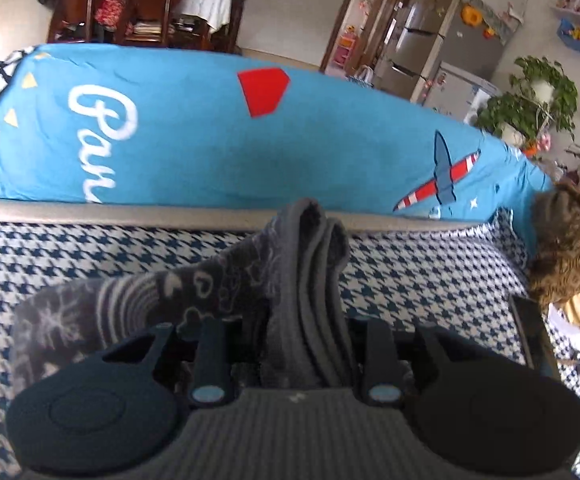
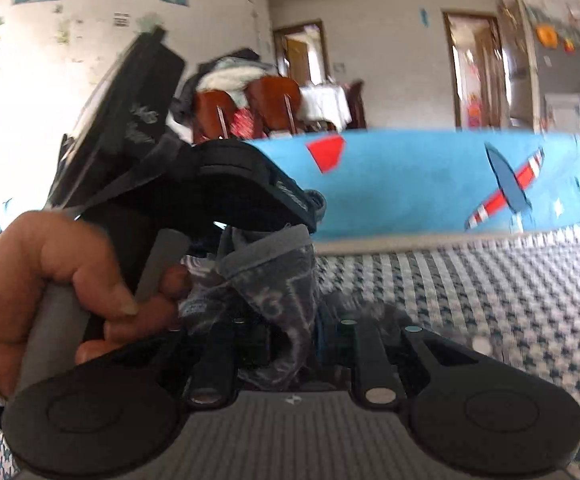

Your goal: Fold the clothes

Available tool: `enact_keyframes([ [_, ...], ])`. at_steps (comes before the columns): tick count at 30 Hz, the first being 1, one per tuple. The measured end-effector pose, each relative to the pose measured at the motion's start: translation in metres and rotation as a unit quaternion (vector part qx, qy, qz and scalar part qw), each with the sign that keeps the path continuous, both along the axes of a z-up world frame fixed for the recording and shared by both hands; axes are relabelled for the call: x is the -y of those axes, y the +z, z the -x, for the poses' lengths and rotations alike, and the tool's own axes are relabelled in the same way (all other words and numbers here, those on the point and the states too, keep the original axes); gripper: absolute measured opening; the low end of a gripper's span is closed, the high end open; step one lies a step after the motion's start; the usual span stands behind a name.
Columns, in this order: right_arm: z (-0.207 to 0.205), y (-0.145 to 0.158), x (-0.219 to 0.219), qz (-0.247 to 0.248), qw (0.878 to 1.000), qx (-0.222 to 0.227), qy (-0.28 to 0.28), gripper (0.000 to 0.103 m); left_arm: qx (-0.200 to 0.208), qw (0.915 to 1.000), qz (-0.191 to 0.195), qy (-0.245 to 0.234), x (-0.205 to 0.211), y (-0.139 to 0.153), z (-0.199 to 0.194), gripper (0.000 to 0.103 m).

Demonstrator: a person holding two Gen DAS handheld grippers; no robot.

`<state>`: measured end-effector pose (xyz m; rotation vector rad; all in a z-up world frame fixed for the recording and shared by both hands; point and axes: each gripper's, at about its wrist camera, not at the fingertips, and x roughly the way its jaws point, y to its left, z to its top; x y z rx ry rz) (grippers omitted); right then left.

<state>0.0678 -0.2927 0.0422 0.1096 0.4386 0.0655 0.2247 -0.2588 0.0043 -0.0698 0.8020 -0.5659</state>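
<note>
A dark grey garment [image 1: 194, 288] with pale heart and line prints lies partly on the houndstooth seat. A thick fold of it rises between the jaws of my left gripper [image 1: 305, 320], which is shut on it; the fabric hides the fingertips. In the right wrist view the same grey garment [image 2: 274, 280] bunches up out of my right gripper [image 2: 286, 332], also shut on it. The left gripper's black body [image 2: 226, 184] sits close above and to the left, held by a person's hand [image 2: 62, 272]. The two grippers are nearly touching.
The blue-and-white houndstooth seat [image 1: 409, 264] runs up to a backrest under a bright blue cover [image 1: 210, 140] with a red plane print. A brown curly-furred shape [image 1: 565, 256] and a dark flat object [image 1: 525, 328] lie at the seat's right end. Chairs, a fridge and plants stand beyond.
</note>
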Motion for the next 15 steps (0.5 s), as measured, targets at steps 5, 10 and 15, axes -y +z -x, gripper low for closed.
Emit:
enact_keyframes([
  [5, -0.003, -0.018, 0.018, -0.031, 0.998, -0.052, -0.027, 0.025, -0.012, 0.9995, 0.012, -0.025, 0.009, -0.016, -0.006, 0.052],
  [10, -0.004, -0.023, 0.037, -0.084, 0.99, -0.089, -0.066, 0.036, -0.023, 0.9978, 0.042, -0.047, 0.003, -0.015, -0.001, 0.059],
  [15, -0.003, -0.02, 0.045, -0.053, 0.99, -0.082, -0.098, 0.038, -0.026, 0.9957, 0.075, -0.047, -0.018, 0.011, 0.006, 0.061],
])
